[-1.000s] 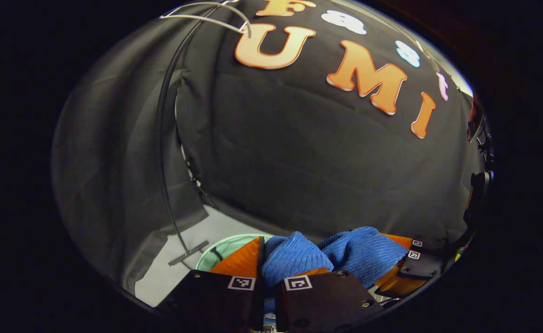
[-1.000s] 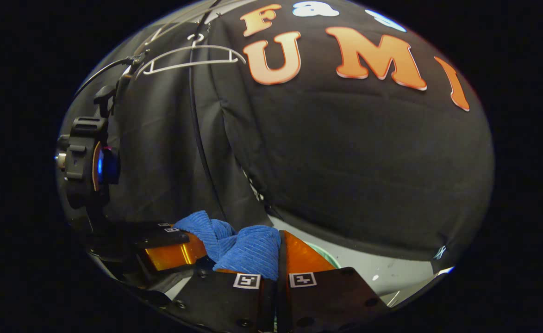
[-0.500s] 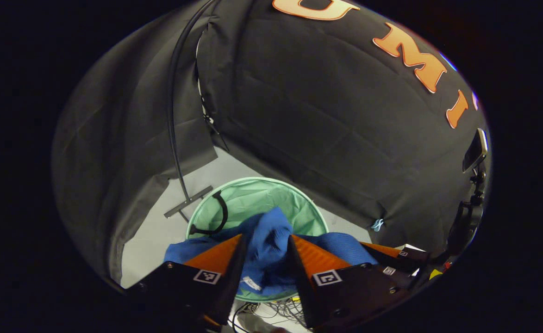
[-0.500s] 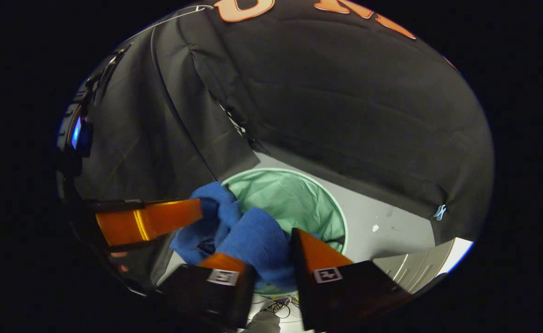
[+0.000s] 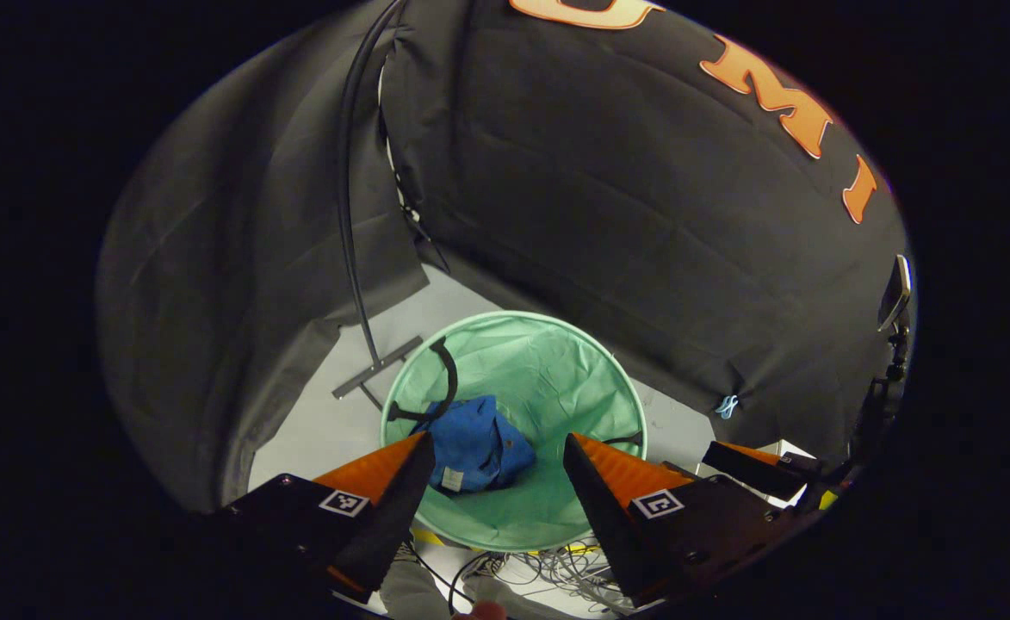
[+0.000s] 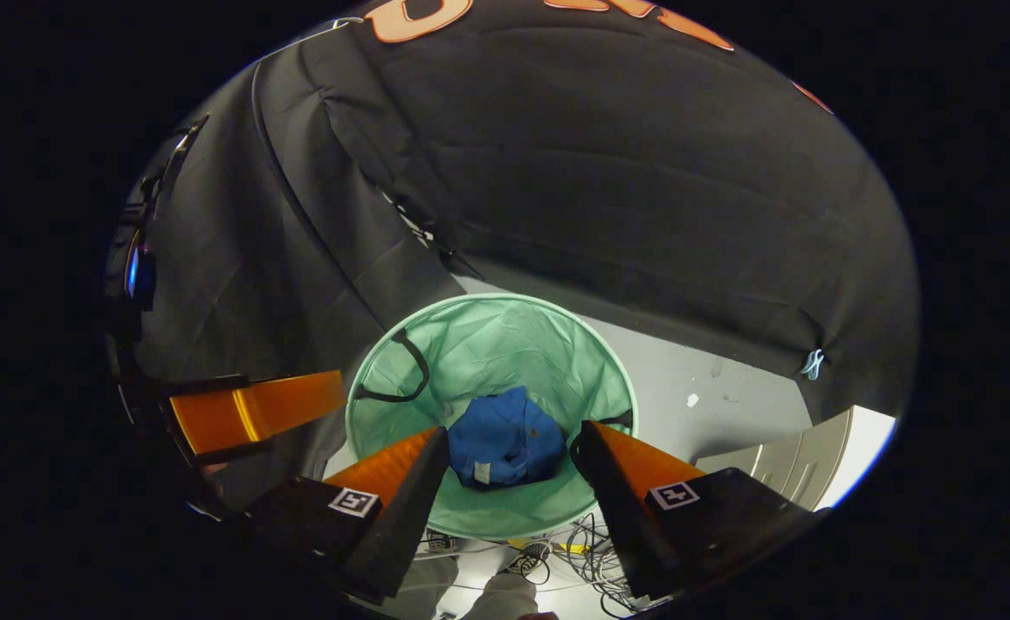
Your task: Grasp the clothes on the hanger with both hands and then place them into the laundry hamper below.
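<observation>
A blue garment (image 5: 474, 448) lies crumpled at the bottom of the round mint-green hamper (image 5: 573, 362), seen in the left gripper view. My left gripper (image 5: 496, 448) hangs above the hamper, open, nothing between its fingers. In the right gripper view the same blue garment (image 6: 505, 443) rests inside the hamper (image 6: 539, 344), below my right gripper (image 6: 513, 439), which is open and holds nothing. The left gripper's fingers (image 6: 255, 409) show at the left of the right gripper view. The right gripper's fingers (image 5: 750, 461) show at the lower right of the left gripper view.
A thin black rack pole (image 5: 350, 215) rises from a flat foot (image 5: 375, 368) on the pale floor left of the hamper. Loose cables (image 5: 548, 573) lie on the floor at the hamper's near side. A black strap handle (image 6: 401, 375) hangs inside the hamper's left rim.
Both grippers went from shut on the blue garment to open. The garment dropped from between the fingers to the bottom of the hamper. Both views tilted down toward the hamper.
</observation>
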`<state>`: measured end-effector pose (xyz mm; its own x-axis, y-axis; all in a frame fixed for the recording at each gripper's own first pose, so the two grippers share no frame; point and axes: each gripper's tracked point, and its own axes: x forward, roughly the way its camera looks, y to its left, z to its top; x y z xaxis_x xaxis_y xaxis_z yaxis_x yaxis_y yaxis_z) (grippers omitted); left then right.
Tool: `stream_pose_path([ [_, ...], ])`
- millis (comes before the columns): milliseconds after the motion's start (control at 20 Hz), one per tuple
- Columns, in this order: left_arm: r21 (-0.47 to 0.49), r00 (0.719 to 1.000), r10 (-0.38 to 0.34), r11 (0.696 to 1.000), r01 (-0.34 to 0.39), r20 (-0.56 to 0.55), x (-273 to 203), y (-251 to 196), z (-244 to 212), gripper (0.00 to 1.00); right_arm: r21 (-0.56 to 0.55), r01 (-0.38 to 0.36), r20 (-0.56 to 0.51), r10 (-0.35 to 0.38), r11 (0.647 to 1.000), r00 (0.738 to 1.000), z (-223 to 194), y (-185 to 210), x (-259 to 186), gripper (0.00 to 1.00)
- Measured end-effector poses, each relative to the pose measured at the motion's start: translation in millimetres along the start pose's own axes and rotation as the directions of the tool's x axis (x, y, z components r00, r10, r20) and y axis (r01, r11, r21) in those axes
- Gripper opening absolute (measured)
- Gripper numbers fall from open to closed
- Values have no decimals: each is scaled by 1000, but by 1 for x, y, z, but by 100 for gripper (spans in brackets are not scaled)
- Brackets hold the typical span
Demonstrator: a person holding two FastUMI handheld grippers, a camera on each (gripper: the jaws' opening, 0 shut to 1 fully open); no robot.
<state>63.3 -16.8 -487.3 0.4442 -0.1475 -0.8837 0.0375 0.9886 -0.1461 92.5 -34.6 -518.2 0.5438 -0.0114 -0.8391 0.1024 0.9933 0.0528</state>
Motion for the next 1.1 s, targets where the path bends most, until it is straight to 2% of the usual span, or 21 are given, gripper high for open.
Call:
stream_pose_path([
  [200, 44, 984, 3, 999, -11, 177, -51, -4, 53, 96, 16, -2, 165, -1, 1000, 986, 58, 2, -58, 99],
  [350, 55, 940, -20, 998, 1, 340, -109, -20, 103, 93, 5, -14, 329, 11, 1000, 944, 117, 11, -133, 99],
  [400, 50, 919, -23, 999, 3, 393, -134, -24, 120, 96, -8, -14, 385, 16, 1000, 923, 137, 13, -160, 99],
  [500, 49, 868, -32, 999, 9, 496, -182, -31, 149, 95, -36, -4, 498, 21, 999, 867, 173, 10, -218, 98],
  [550, 53, 843, -30, 999, 1, 537, -205, -34, 160, 92, -45, 1, 545, 24, 999, 838, 186, 10, -249, 98],
  [600, 53, 818, -21, 999, -11, 575, -226, -33, 168, 95, -49, 0, 583, 29, 999, 812, 199, 10, -279, 98],
  [650, 54, 793, -13, 998, -25, 609, -243, -29, 176, 92, -52, -6, 614, 37, 999, 788, 210, 12, -308, 98],
  [800, 47, 713, 20, 996, -74, 701, -284, -30, 202, 95, -34, -29, 693, 45, 999, 720, 231, -2, -361, 98],
  [950, 24, 607, 68, 989, -143, 792, -330, -32, 230, 95, -11, -50, 747, 41, 999, 663, 244, -12, -412, 98],
  [1000, 16, 578, 73, 989, -148, 813, -342, -36, 239, 92, -3, -60, 768, 41, 998, 639, 251, -14, -426, 100],
  [1100, 8, 536, 69, 990, -139, 841, -370, -41, 248, 92, 7, -57, 801, 28, 998, 598, 262, -17, -445, 98],
])
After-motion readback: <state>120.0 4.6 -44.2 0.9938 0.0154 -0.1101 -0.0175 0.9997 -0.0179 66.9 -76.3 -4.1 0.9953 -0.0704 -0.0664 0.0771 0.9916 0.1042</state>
